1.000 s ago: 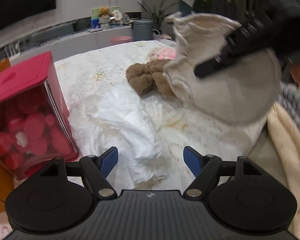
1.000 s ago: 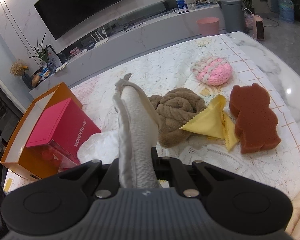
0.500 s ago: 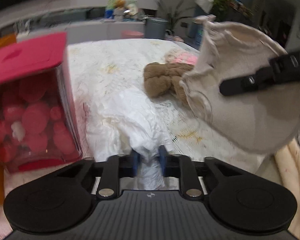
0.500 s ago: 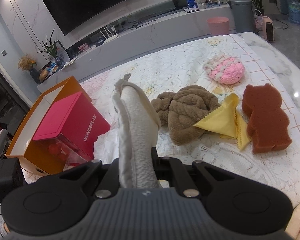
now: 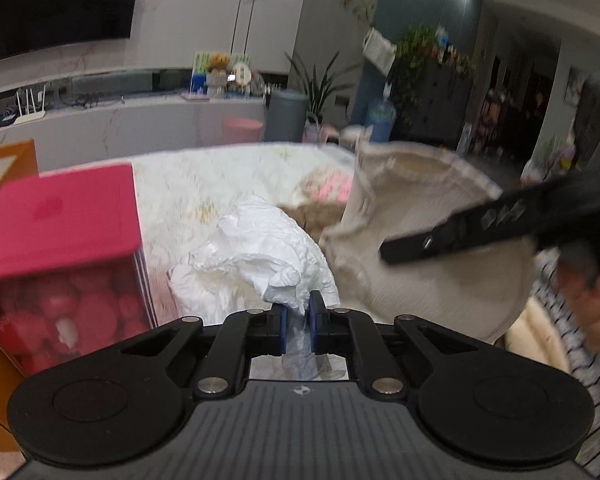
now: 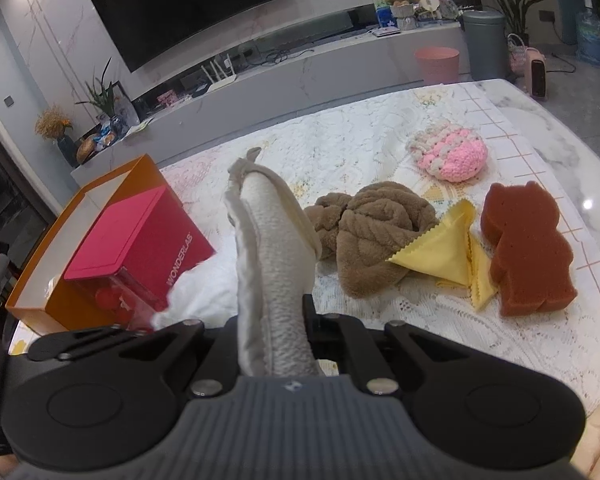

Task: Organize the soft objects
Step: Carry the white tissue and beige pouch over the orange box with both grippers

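White cloth [image 5: 256,256], crumpled, is clenched between the left gripper's [image 5: 297,324] blue pads, raised over the lace table cover [image 5: 180,184]. Left view: red box [image 5: 56,240] of red balls close on the left; the beige pad [image 5: 428,240] and the right gripper's black finger block the right side. Brown towel and pink knit are blurred behind.

Right view: right gripper [image 6: 274,332] clamps the beige pad edge-on. Only here: yellow cloth [image 6: 440,252] on brown towel [image 6: 376,236], bear sponge [image 6: 528,256], pink knit [image 6: 452,154]. Red box sits inside the orange box [image 6: 52,304].
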{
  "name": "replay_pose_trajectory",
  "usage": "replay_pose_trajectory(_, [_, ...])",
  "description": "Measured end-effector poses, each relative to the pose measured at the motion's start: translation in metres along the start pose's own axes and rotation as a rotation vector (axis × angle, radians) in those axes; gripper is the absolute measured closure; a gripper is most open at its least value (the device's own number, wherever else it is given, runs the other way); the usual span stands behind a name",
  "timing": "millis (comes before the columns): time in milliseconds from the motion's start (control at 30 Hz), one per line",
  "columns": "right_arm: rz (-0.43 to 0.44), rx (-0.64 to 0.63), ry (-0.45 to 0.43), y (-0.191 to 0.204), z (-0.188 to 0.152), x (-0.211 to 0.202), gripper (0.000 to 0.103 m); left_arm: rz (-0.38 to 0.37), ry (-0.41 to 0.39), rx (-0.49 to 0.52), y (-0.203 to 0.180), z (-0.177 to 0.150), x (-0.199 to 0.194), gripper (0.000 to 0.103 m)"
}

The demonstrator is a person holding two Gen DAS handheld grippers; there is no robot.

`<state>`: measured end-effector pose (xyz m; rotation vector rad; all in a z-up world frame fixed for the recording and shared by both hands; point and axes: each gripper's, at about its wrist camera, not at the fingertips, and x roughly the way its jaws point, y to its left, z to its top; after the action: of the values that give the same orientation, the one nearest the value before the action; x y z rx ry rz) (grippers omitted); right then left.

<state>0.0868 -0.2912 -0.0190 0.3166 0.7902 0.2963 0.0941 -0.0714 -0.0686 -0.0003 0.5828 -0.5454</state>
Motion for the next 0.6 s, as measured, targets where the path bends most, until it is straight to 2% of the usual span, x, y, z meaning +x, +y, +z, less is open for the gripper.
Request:
replay_pose_trajectory(200, [-0.048, 0.006, -0.049, 0.005, 0.007, -0.006, 0.100, -0.046, -0.138, -0.034, 0.004, 0.023, -0.035, 0.093])
replay_pose_trajectory(333, [-0.068, -0.019, -0.093, 0.019, 0.015, -0.018, 0.100, -0.040, -0.213, -0.050, 0.012, 0.041, -0.057, 0.093])
replay_pose_trajectory(433, [-0.052, -0.032, -0.127, 0.037, 0.023, -0.026, 0.100, -0.030, -0.278, -0.008, 0.019, 0.052, -0.083, 0.093])
replay_pose_trajectory(600, [0.006, -0.077, -0.187, 0.081, 0.038, -0.037, 0.100, 0.044, -0.350, -0.044, 0.039, 0.063, -0.119, 0.093])
